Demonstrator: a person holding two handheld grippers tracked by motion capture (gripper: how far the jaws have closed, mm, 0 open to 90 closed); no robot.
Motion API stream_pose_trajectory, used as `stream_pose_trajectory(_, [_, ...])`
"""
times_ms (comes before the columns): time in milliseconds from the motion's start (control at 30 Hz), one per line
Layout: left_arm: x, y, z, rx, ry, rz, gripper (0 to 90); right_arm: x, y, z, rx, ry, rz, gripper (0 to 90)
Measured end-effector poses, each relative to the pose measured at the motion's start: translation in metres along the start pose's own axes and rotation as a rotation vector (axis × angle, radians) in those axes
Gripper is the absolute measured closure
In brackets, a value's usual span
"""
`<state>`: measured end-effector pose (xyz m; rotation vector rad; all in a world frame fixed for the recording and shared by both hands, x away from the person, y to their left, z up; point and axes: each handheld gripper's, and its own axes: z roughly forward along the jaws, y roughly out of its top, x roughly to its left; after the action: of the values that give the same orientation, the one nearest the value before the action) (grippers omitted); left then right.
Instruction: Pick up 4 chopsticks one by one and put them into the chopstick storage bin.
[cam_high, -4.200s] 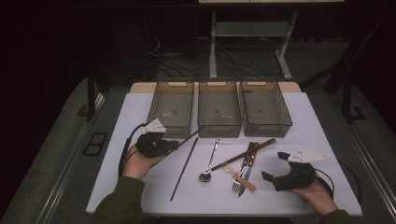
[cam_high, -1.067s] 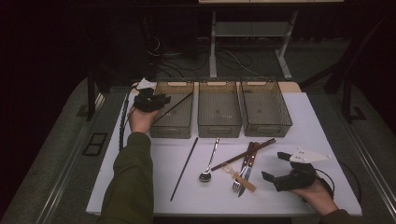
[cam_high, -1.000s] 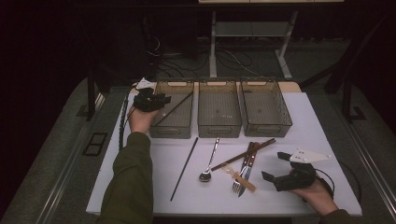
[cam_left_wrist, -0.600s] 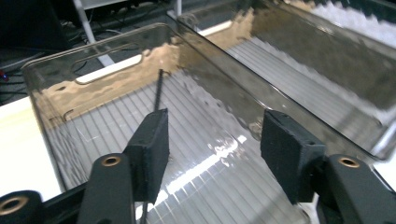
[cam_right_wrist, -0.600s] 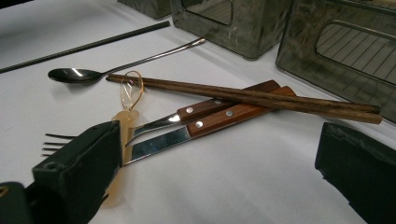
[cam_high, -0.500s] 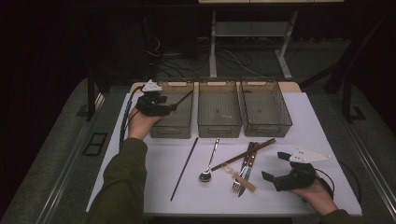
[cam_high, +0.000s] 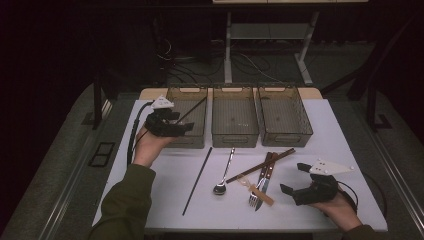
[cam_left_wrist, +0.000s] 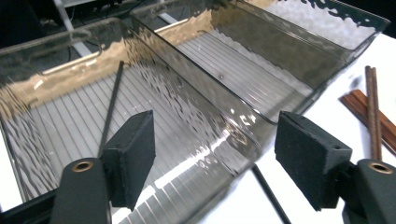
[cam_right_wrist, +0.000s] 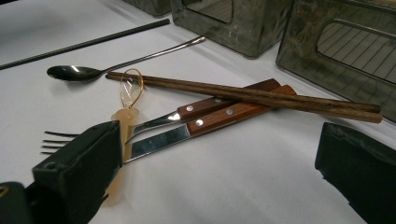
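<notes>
High view: left tongs (cam_high: 186, 124) opened, empty, black chopstick (cam_high: 189, 111) in left bin (cam_high: 198, 141).

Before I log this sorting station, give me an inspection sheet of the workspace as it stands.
Surface: white table, no spills seen.
Job's things: three clear bins; the left bin holds one black chopstick; a second black chopstick lies on the table.
Clutter: spoon, wooden chopsticks, fork, knife, tan looped piece, heaped near the right tool.
Grippers: left tool over the left bin, jaws just opening, nothing between them; right tool on the table, open, empty.
Cables: left tool's cable hangs off the table's left edge.
Surroundings: dark room, loose floor cables behind the table.
</notes>
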<state>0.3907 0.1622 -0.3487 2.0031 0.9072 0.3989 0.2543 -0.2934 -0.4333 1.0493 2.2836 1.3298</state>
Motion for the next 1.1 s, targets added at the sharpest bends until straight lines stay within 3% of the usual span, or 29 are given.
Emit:
stream_pose_trajectory(367, [-0.018,-0.024,-0.021,-0.027,0.006,-0.020,22.7,-0.001,0.000,0.001,0.004,0.001,0.001,1.0])
stream_pose_trajectory(600, [-0.032,-0.044,-0.017,-0.012,0.005,-0.019,22.2,0.000,0.000,0.000,-0.003,-0.002,0.003,1.0])
stream_pose_trajectory(767, [-0.043,-0.068,-0.014,0.002,0.002,-0.023,23.2,0.000,0.000,0.000,-0.002,-0.004,0.002,1.0])
stream_pose_trajectory(900, [-0.043,-0.081,-0.013,0.040,-0.031,-0.017,29.9,0.000,0.001,0.000,-0.002,-0.008,-0.004,1.0])
stream_pose_trajectory(967, [-0.043,-0.087,-0.012,0.043,-0.055,-0.040,33.7,0.001,0.001,0.000,-0.003,-0.008,-0.006,1.0])
stream_pose_trajectory(1100, [-0.046,-0.093,-0.014,0.053,-0.068,-0.048,45.4,0.001,0.001,-0.001,-0.002,-0.007,-0.007,1.0])
